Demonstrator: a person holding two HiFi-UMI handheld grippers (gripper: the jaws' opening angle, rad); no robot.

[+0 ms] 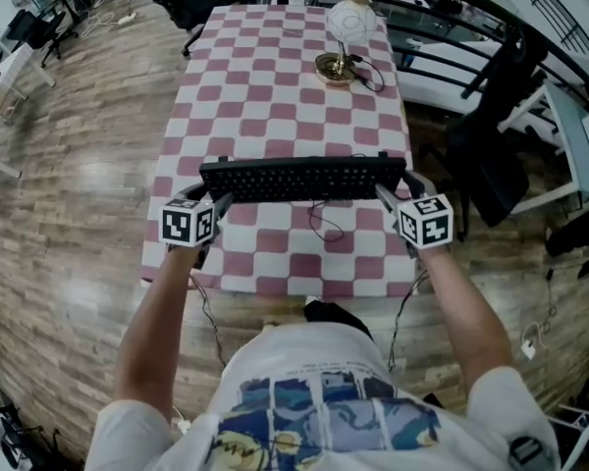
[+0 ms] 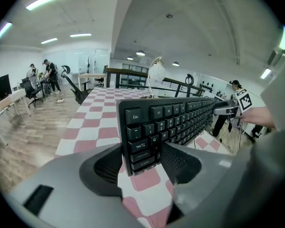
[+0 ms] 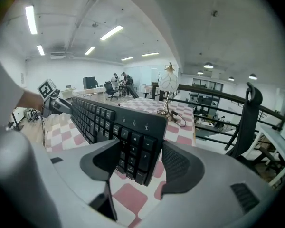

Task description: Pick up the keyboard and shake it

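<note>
Clamping the keyboard's [image 1: 299,178] ends: left fingers [image 2: 180,163], right fingers [image 3: 179,167].

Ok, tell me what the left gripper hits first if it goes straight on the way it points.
The keyboard: its Esc end already sits clamped in the left gripper. Beyond it, probably the checked table, though depth is unclear.

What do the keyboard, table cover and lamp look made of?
The keyboard: matte black plastic, moulded keys. The cover: probably cloth or vinyl, pink-white checks, draping over the edge. The lamp: shiny brassy base, likely metal; pale shade, possibly glass.
</note>
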